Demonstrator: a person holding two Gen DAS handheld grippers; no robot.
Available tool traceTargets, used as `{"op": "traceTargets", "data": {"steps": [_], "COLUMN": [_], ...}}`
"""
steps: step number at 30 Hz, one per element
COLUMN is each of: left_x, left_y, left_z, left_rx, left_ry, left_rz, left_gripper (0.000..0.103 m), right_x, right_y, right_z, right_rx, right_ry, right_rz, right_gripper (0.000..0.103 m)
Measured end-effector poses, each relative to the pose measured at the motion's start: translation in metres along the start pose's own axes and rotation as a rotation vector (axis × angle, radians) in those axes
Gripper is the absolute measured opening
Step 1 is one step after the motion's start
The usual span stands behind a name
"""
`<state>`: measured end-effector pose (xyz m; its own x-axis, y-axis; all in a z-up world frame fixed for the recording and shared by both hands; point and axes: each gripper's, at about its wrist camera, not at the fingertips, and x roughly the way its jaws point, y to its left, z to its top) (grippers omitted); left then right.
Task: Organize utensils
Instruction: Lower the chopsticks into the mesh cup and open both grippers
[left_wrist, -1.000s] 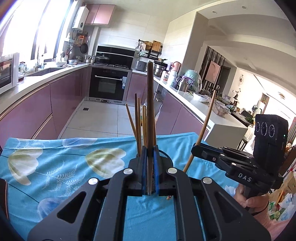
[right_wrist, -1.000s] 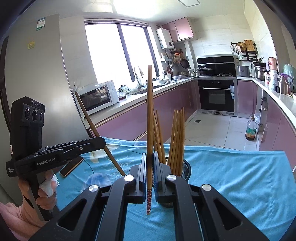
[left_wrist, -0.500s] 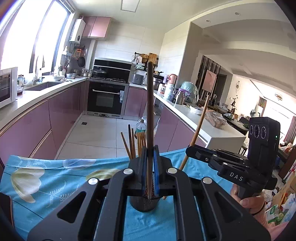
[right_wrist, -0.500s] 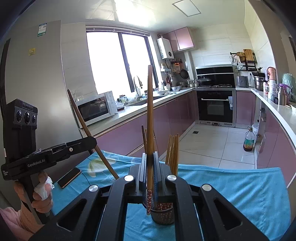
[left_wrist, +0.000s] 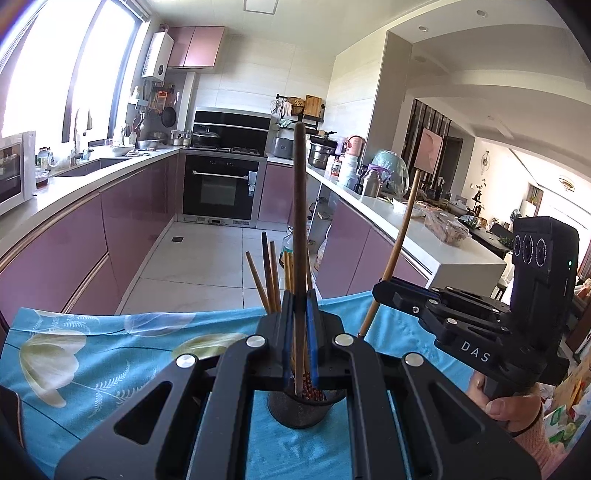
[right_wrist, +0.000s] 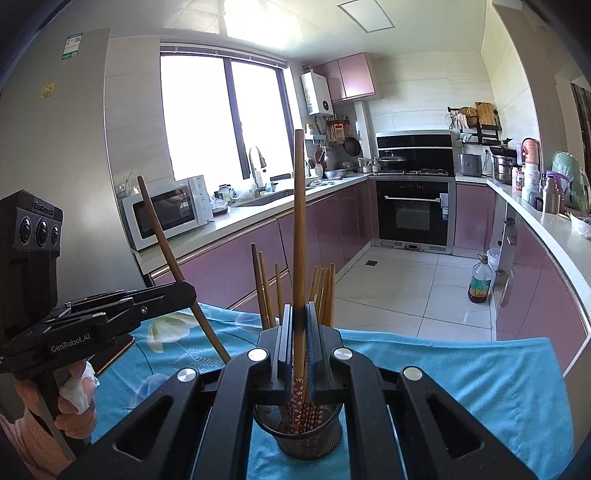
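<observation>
Turquoise cloth with pale flower prints (left_wrist: 103, 354) covers the table, and a dark round mesh holder (right_wrist: 306, 435) stands on it near its front edge. A bundle of light wooden chopsticks (right_wrist: 323, 295) leans inside the holder, their red-patterned tips down in the mesh and their plain ends fanned upward.

The left claw (left_wrist: 300, 332) is pressed together on a single dark brown wooden chopstick (left_wrist: 299, 221), which stands nearly upright between the blue-lined pads; its lower end hangs just over the holder's mouth in the left wrist view. In the right wrist view the same chopstick slants up and to the left out of that claw's tip, clear of the holder and to its left.

The right claw (right_wrist: 300, 332) is likewise pinching one light brown wooden chopstick (right_wrist: 299, 229), held upright with its red-patterned lower end showing below the pads, above the holder's opening. In the left wrist view this chopstick rises at a slant from the right claw, to the right of the holder.

A person's hand (left_wrist: 513, 406) grips the right tool's handle at the table's right end; the other hand (right_wrist: 70, 402), with a white tissue tucked in its fingers, grips the left tool. Behind the table lie pink-purple kitchen cabinets (left_wrist: 74, 251) and a black built-in oven (left_wrist: 221, 188).
</observation>
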<state>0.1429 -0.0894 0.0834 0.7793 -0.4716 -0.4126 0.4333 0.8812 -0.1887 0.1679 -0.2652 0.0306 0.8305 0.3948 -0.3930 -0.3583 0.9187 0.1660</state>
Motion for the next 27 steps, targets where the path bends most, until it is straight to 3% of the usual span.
{"op": "traceTargets", "data": {"steps": [27], "left_x": [0.065], "left_y": [0.014], "left_z": [-0.041], "left_rx": [0.03], "left_ry": [0.16], "left_rz": [0.034], "left_gripper": [0.008], "right_x": [0.044], "right_y": [0.0], "right_z": [-0.032], "right_rx": [-0.01], "right_ry": [0.155], "right_rz": [-0.037], "right_gripper": [0.006]}}
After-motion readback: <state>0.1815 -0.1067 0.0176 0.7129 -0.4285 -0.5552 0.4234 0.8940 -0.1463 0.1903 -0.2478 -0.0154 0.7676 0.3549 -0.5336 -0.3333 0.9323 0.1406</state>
